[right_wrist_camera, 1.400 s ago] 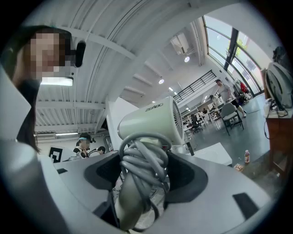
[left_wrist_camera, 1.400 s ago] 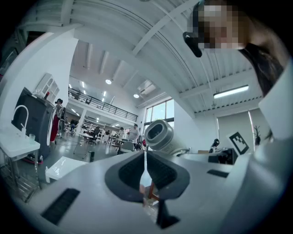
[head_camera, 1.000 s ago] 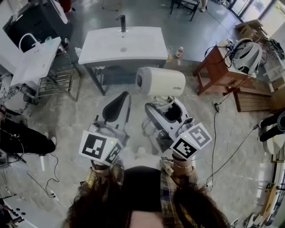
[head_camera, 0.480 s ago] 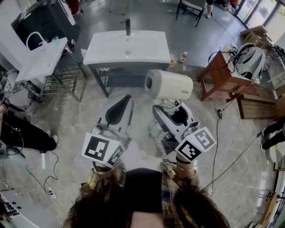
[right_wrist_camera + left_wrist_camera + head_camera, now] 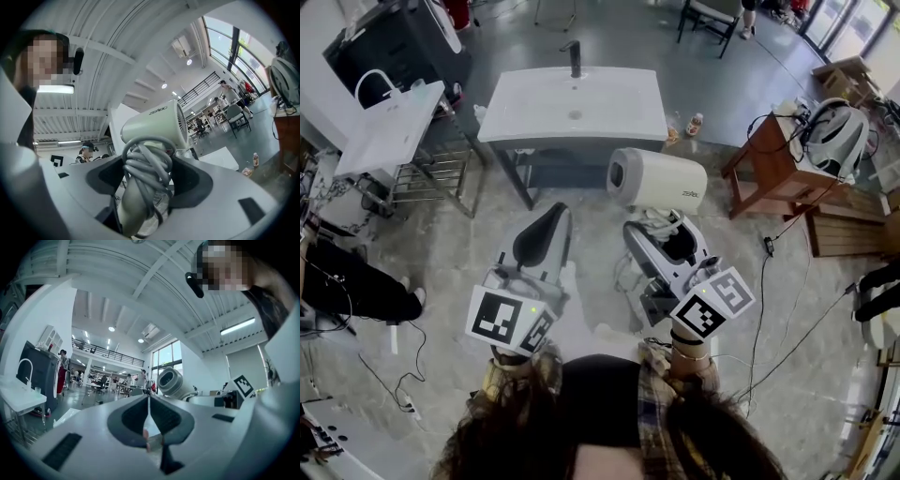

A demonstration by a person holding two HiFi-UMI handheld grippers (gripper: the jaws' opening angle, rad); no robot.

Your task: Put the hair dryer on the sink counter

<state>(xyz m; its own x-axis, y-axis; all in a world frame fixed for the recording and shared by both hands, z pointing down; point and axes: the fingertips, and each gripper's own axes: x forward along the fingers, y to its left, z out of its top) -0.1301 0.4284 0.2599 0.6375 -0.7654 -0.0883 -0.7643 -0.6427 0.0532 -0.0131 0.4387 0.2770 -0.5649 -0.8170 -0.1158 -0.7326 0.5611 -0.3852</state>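
Where cord (image 5: 146,164) wraps the hair dryer (image 5: 152,123), its handle (image 5: 132,206) barely shows.

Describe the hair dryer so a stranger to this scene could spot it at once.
Find the white sink counter at the top of the head view. Just below it, the right gripper holds up the hair dryer by its handle. It is the only cream cylinder around, with grey cord wound round the handle.

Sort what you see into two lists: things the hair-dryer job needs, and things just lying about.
Job: hair dryer; sink counter; right tool, shut on the dryer.
Lying about: bottle on the floor; wooden table; second sink; black cabinet; left tool, shut, empty.
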